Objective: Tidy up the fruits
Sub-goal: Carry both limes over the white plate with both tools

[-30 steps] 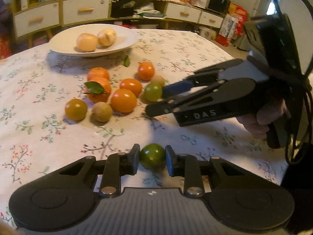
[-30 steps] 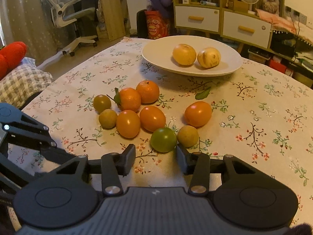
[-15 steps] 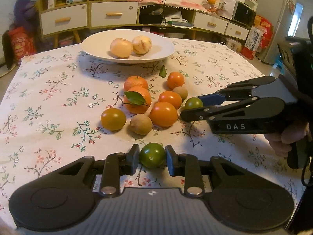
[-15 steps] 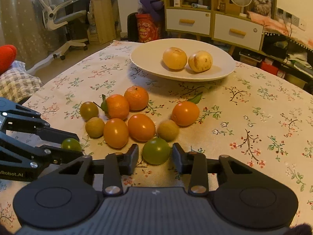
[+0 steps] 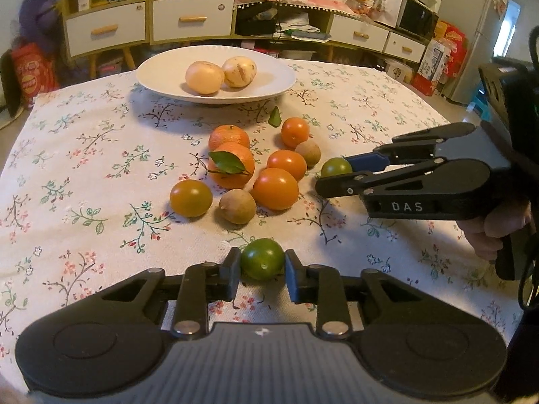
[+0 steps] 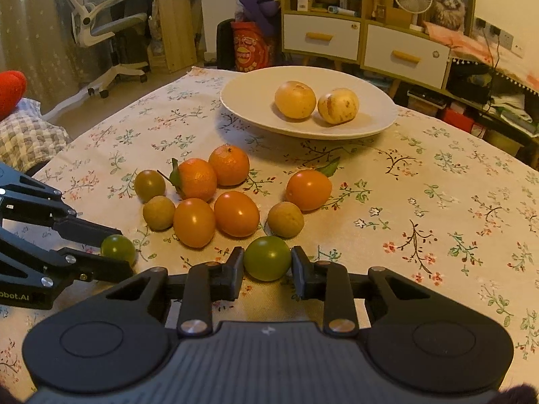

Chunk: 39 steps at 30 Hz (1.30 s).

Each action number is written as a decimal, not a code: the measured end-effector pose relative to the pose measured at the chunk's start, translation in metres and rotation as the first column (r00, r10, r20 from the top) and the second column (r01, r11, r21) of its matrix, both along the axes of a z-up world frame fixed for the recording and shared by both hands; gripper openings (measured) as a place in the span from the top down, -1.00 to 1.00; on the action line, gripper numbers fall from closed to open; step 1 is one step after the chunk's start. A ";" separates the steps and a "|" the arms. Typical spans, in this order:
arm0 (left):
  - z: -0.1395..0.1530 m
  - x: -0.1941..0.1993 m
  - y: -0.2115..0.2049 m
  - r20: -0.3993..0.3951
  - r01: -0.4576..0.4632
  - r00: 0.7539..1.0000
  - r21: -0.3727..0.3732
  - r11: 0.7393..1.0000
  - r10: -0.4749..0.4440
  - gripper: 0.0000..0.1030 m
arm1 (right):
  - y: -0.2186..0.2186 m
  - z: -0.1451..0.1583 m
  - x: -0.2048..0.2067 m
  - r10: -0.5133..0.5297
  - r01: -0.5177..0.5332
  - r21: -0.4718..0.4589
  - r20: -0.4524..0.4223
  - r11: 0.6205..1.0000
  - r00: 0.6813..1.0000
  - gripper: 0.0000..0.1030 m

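Observation:
My left gripper (image 5: pixel 262 266) is shut on a dark green tomato (image 5: pixel 262 258), just above the floral tablecloth near its front edge. My right gripper (image 6: pixel 267 266) is shut on a second green tomato (image 6: pixel 267 257), which also shows in the left wrist view (image 5: pixel 336 167) between the right gripper's fingers. A cluster of oranges (image 5: pixel 231 168), orange tomatoes (image 5: pixel 275 188) and small brown fruits (image 5: pixel 237 206) lies mid-table. A white plate (image 5: pixel 161 74) at the back holds two pale yellow fruits (image 5: pixel 204 77).
A loose green leaf (image 5: pixel 275 116) lies between the plate and the cluster. Beyond the table stand cabinets with drawers (image 5: pixel 192 18), an office chair (image 6: pixel 101 27) and a red bag (image 6: pixel 251 50).
The left gripper has carried its green tomato towards the table's middle, facing the plate. The right gripper has closed in on the second green tomato and now grips it.

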<state>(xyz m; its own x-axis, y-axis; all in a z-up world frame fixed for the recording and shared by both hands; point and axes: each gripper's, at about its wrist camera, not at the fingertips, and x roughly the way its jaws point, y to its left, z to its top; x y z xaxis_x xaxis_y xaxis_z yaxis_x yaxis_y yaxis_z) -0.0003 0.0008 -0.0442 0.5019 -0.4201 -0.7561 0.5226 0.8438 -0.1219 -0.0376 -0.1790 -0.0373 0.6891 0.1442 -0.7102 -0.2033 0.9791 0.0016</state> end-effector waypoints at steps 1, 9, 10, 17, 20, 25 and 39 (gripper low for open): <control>0.001 0.001 0.001 -0.001 -0.005 1.000 -0.004 1.000 0.005 0.83 | 0.000 0.001 0.000 -0.003 0.003 0.004 0.001 1.000 1.000 0.49; 0.023 0.009 0.003 0.039 -0.034 0.999 -0.053 0.998 0.036 0.84 | -0.005 0.018 0.002 -0.024 0.023 0.043 0.033 0.999 0.999 0.49; 0.025 0.012 0.002 0.044 -0.041 0.998 -0.058 0.997 0.044 0.84 | -0.006 0.019 0.003 -0.030 0.029 0.047 0.038 0.998 0.999 0.49; 0.042 0.037 -0.003 0.068 -0.102 0.992 -0.100 0.990 0.109 0.84 | -0.012 0.035 0.021 -0.077 0.072 0.078 0.068 0.994 0.995 0.49; 0.048 0.048 -0.010 0.083 -0.117 0.988 -0.108 0.987 0.126 0.84 | -0.016 0.041 0.032 -0.106 0.098 0.097 0.078 0.990 0.991 0.49; 0.055 0.067 -0.022 0.116 -0.138 0.981 -0.125 0.983 0.153 0.84 | -0.024 0.049 0.052 -0.154 0.142 0.127 0.091 0.982 0.984 0.49; 0.036 0.121 -0.046 0.164 -0.135 0.976 -0.053 0.989 0.142 0.84 | -0.042 0.046 0.103 -0.245 0.230 0.266 0.023 0.936 0.969 0.49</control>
<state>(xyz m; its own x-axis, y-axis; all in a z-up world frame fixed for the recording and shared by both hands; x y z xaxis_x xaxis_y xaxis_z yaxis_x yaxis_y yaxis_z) 0.1210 -0.0456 -0.0080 0.6754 -0.3667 -0.6398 0.4168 0.9055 -0.0790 0.0653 -0.2214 0.0088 0.7628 0.1454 -0.6301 0.0280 0.9660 0.2569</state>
